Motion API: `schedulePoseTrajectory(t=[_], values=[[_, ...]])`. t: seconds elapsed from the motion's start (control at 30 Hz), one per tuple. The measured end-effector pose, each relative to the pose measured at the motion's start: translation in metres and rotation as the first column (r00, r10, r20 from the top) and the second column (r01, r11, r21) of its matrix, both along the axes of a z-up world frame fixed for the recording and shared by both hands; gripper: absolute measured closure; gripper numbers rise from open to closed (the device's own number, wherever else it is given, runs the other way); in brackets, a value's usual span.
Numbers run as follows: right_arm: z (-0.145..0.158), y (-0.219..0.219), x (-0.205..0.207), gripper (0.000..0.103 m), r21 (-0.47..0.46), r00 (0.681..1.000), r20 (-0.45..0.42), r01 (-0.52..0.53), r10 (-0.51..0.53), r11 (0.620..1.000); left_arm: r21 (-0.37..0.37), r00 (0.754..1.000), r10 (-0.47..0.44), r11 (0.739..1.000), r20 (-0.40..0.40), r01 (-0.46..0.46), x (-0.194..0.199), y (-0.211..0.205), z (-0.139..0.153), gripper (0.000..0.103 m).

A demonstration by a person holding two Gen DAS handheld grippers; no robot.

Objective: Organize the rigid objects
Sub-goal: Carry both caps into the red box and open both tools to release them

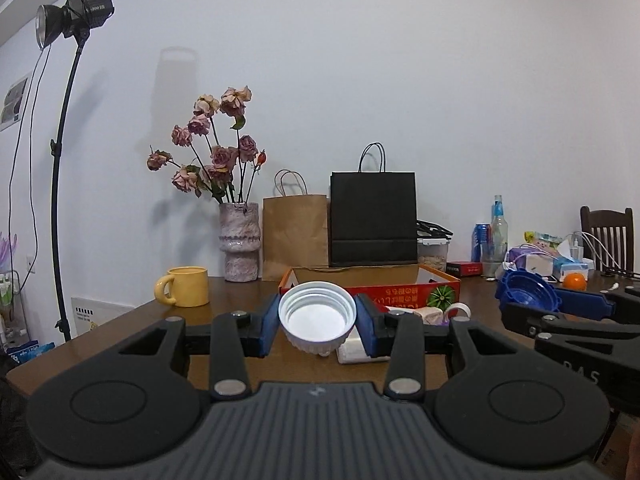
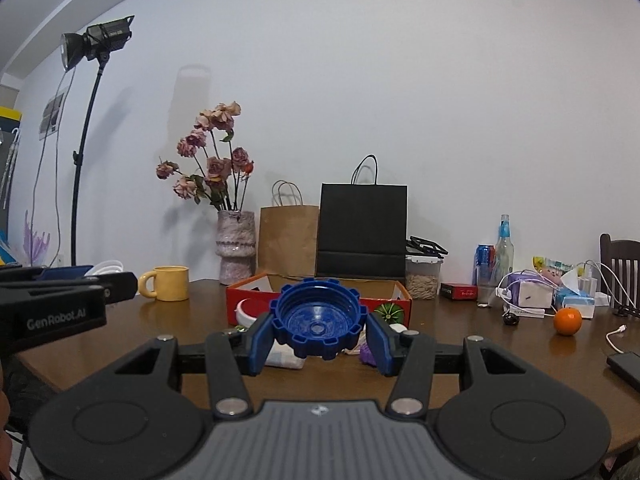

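My left gripper (image 1: 317, 322) is shut on a white threaded cap (image 1: 317, 317), held above the brown table with its open side up. In the right wrist view my right gripper (image 2: 319, 330) is shut on a blue toothed cap (image 2: 319, 317), also open side up. The blue cap (image 1: 527, 290) and the right gripper show at the right edge of the left wrist view. At the left of the right wrist view the left gripper's black body appears with the white cap (image 2: 105, 269) behind it. An open red cardboard box (image 1: 404, 288) (image 2: 320, 300) stands just beyond both caps.
On the table (image 2: 460, 332) stand a yellow mug (image 1: 185, 286), a vase of dried roses (image 1: 239, 240), a brown paper bag (image 1: 295, 236) and a black bag (image 1: 373, 220). Bottles, a can, tissue packs, cables and an orange (image 2: 567, 321) crowd the right side. A light stand (image 1: 60, 200) rises at left.
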State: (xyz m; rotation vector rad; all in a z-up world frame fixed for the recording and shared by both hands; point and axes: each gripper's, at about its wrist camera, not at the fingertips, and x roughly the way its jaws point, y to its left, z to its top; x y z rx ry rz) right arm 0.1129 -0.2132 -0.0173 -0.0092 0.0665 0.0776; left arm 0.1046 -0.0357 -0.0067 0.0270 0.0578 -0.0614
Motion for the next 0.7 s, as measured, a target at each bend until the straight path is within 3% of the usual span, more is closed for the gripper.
schedulePoseTrajectory(t=[0.37, 0.7], values=[[0.044, -0.025, 0.1, 0.053, 0.033, 0.999, 0.031, -0.015, 0.014, 0.999, -0.012, 1.0, 0.013, 1.0, 0.019, -0.012, 0.098, -0.004, 0.036, 0.062], [0.09, -0.036, 0.235, 0.053, -0.003, 0.997, 0.069, -0.026, 0.026, 1.0, 0.019, 0.999, 0.02, 1.0, 0.029, -0.02, 0.238, -0.011, 0.07, 0.062]])
